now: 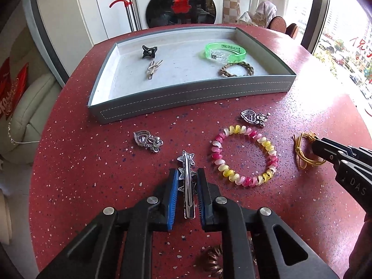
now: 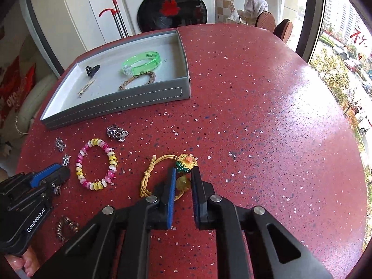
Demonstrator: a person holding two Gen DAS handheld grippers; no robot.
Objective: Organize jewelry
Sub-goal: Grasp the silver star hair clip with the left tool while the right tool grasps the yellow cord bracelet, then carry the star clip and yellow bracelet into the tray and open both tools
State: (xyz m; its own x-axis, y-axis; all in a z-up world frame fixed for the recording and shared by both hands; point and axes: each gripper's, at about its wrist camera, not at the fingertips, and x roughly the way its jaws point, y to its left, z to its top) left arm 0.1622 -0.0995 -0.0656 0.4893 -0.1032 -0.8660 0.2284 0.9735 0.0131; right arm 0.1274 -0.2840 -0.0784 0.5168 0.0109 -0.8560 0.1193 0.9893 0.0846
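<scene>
While its blue pads pinch a silver star hair clip (image 1: 187, 181) on the red speckled table (image 1: 302, 107), the left gripper (image 1: 187, 174), marked "GenRobot.AI", sits just in front of the grey tray (image 1: 190, 96). Right of the clip lies a pink-and-yellow spiral hair tie (image 1: 244, 155); two heart-shaped silver pieces (image 1: 147, 140) (image 1: 253, 117) lie nearer the tray. The right gripper (image 2: 183, 174), lettered "DAS", is pressed together on a yellow cord hair tie (image 2: 148, 176) with a flower charm (image 2: 187, 160), farther from the tray. Inside the tray lie a green printed bangle (image 1: 223, 52), a braided bracelet (image 1: 237, 69), a black claw clip (image 1: 148, 51) and a metal clip (image 1: 153, 69). Behind stands a Panasonic washing machine (image 1: 179, 2).
</scene>
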